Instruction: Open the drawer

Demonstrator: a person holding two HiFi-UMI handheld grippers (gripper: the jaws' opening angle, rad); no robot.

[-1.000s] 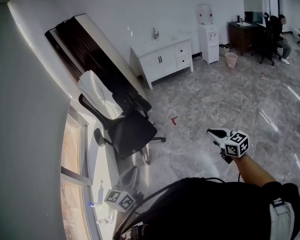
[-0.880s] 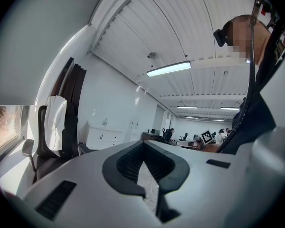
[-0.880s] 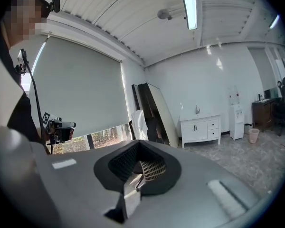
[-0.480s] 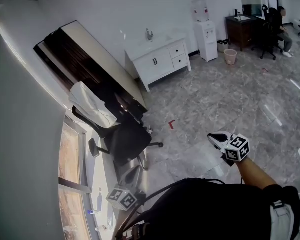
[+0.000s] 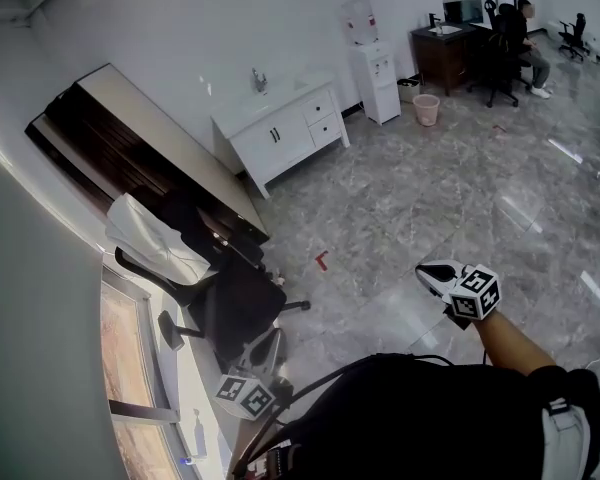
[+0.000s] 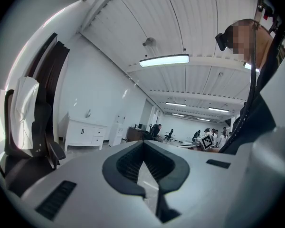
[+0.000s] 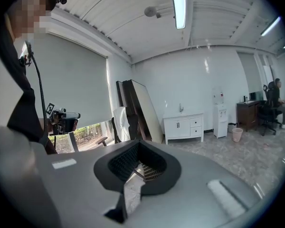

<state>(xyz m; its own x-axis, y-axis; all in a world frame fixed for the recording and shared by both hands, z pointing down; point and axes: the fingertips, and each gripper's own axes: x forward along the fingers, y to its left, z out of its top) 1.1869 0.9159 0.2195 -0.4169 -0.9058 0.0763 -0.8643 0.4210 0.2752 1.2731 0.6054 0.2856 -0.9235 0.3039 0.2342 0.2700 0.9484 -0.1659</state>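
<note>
The white cabinet [image 5: 277, 131] stands against the far wall, at about 11 o'clock from the person in the head view and well apart from both grippers. Its front has two doors with dark handles, and at their right two stacked drawers [image 5: 323, 118], both shut flush with the front. A tap [image 5: 259, 79] rises from its top.

At 1 o'clock from the cabinet stands a white water dispenser [image 5: 370, 68] with a bottle on top. Just beyond it sits a pinkish waste bin [image 5: 427, 108]; what is in the bin cannot be made out.

The left gripper [image 6: 144, 143] has its jaws together, with nothing between them. The right gripper [image 7: 138, 144], at 3 o'clock in the head view, is likewise closed and empty. The only print in sight is the square black-and-white markers on each gripper's cube [image 5: 475, 291].
</note>
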